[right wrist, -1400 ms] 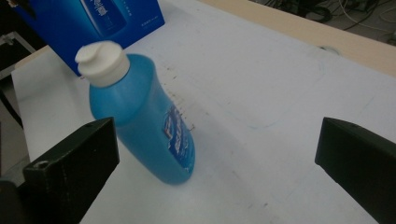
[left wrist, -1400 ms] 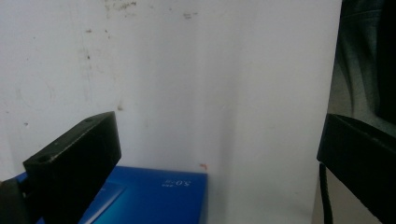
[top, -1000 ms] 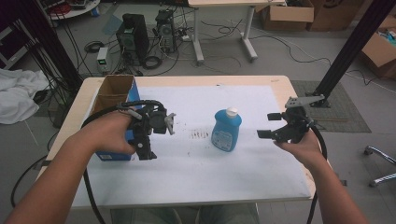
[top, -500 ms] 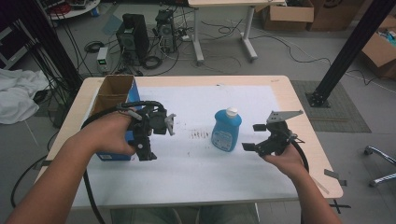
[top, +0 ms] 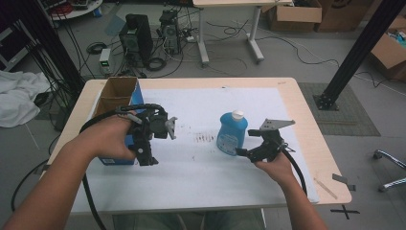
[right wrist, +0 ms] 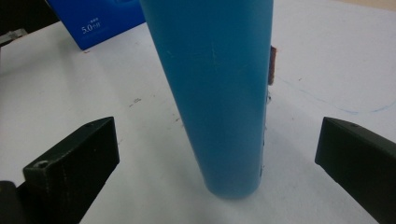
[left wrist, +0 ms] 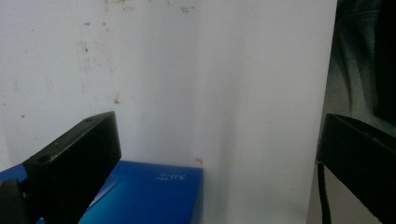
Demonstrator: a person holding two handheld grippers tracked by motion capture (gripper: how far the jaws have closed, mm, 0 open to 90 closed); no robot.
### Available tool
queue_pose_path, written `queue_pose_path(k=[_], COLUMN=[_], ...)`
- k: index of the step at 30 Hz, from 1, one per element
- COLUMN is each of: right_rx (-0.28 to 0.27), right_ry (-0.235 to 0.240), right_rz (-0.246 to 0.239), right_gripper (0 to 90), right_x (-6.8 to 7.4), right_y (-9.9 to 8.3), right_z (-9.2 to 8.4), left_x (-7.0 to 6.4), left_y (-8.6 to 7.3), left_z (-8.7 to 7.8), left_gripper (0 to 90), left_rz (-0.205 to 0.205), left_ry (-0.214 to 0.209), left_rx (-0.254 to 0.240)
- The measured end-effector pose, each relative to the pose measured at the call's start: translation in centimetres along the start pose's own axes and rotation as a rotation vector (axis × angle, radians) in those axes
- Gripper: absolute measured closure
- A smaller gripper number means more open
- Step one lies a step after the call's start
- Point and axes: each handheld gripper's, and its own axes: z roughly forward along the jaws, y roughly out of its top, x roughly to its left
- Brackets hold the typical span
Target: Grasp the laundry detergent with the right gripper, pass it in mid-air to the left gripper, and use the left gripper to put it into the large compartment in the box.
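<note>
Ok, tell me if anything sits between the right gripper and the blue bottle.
Nothing visible does. In the right gripper view the blue plastic bottle with the white cap stands upright straight ahead of the right gripper, whose open jaws show bare white table cover up to its base. The blue cardboard box sits beyond the bottle.

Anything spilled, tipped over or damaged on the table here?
Nothing spilled or tipped. The blue bottle stands upright with its white cap on, and the open blue box sits at the left. The only blemish is a patch of small reddish-brown marks on the white table cover.
</note>
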Motion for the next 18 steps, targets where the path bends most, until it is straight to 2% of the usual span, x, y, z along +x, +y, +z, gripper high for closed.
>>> queue_pose_path(k=[18], right_rx=[-0.055], right_ry=[-0.027], right_rz=[-0.012], right_gripper=[0.0], right_x=[-0.1], right_y=[-0.4], right_z=[2.6], left_x=[0.0], left_y=[-0.1], left_z=[0.0], left_gripper=[0.1], left_rz=[-0.001], left_ry=[0.001], left_rx=[0.000])
